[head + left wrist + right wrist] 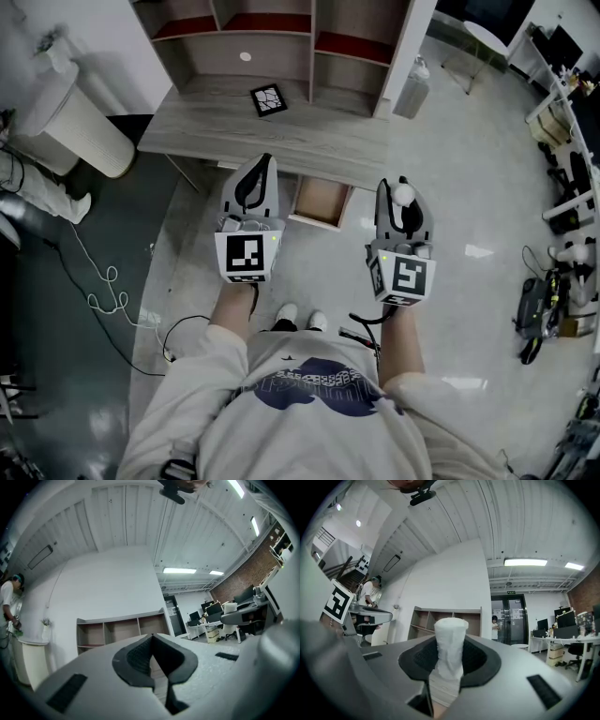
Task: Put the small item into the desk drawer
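Right tool [402, 202] around white roll [450, 641]

2 tongs: left tongs [266, 162], right tongs [403, 187]; 1 white roll [451, 644]; 1 open drawer [319, 200]; 1 desk [216, 131]; 1 marker tile [269, 99]

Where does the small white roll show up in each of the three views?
Head view: the white roll is right of centre, at the tip of the right tool.
Left gripper view: not in it.
Right gripper view: lower centre, the roll stands upright, clamped between the jaws.
Shared landmark: the open-fronted shelf unit, at the top of the head view and behind the jaws in both gripper views.
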Motion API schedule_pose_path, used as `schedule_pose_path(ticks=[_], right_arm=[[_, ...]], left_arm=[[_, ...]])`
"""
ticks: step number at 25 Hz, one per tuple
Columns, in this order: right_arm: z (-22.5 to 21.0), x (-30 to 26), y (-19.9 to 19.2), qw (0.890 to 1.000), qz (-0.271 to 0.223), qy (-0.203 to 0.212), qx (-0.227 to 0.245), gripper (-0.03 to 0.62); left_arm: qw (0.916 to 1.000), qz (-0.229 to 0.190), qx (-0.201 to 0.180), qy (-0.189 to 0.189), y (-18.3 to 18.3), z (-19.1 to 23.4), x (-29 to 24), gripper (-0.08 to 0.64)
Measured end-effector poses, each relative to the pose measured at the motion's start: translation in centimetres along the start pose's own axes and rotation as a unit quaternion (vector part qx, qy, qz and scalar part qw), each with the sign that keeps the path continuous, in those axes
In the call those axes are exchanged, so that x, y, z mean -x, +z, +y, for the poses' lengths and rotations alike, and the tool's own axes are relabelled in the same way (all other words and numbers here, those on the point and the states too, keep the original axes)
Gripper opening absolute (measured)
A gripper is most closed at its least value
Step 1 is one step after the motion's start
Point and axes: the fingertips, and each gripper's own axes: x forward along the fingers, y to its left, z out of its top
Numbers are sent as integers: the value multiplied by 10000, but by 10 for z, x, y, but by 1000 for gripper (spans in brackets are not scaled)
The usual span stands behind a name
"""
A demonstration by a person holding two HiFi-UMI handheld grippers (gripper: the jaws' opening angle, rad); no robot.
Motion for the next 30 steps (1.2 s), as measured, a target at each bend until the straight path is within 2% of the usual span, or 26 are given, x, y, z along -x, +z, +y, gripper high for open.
schedule_pose_path(ticks=[9,18,30], right_arm=[[-4,11,-2,9964,-46,332,-784,121],[-13,26,0,9937,-59,556,-972,123],[-32,31,-29,9916,214,781,-1004,123]], left_arm=[[9999,110,4,69,-6,5,13,8],[9992,365,70,109,-19,1,32,8],[9969,722,88,288,-45,-19,32,8]])
